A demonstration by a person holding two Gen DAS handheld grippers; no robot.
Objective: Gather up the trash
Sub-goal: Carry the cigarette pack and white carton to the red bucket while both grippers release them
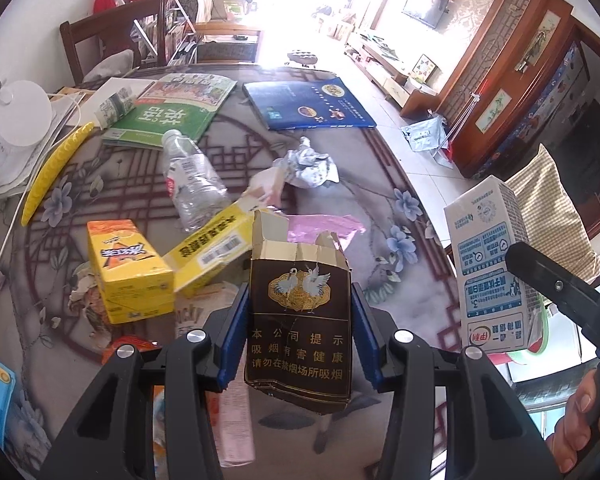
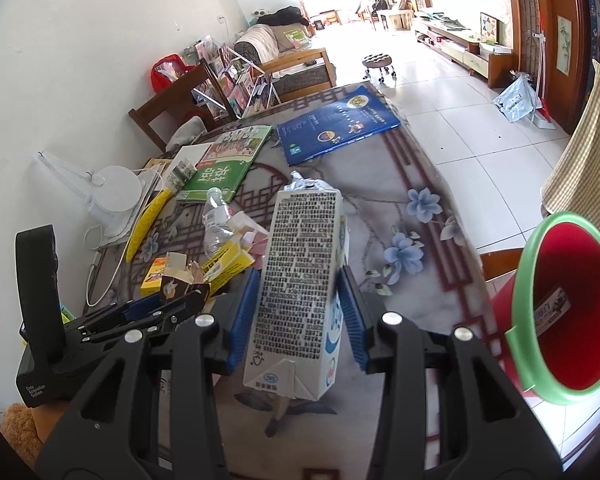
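Left wrist view: the left gripper (image 1: pixel 300 320) has its blue pads clamped on a torn brown cigarette pack (image 1: pixel 298 304), held clear of the table with its long axis running up toward twelve o'clock. At about three o'clock the milk carton (image 1: pixel 490 268) hangs in the other gripper, and only a sliver of green rim shows beneath it, so the bin lies off to the right. More trash is on the floral tablecloth (image 1: pixel 380 184) from nine to twelve o'clock: a yellow drink box (image 1: pixel 128 268), a plastic bottle (image 1: pixel 192 176), a crumpled foil wrapper (image 1: pixel 308 164).

Right wrist view: the right gripper (image 2: pixel 298 316) grips the milk carton (image 2: pixel 300 280) narrowly by its two sides, long axis toward twelve o'clock, base nearest the camera. The red bin with green rim (image 2: pixel 564 312) sits at three o'clock, beyond the table edge, its mouth tipped this way. The left gripper (image 2: pixel 172 300) with its pack shows at nine o'clock, so the right hand is plainly nearer the bin and should probably drop first.
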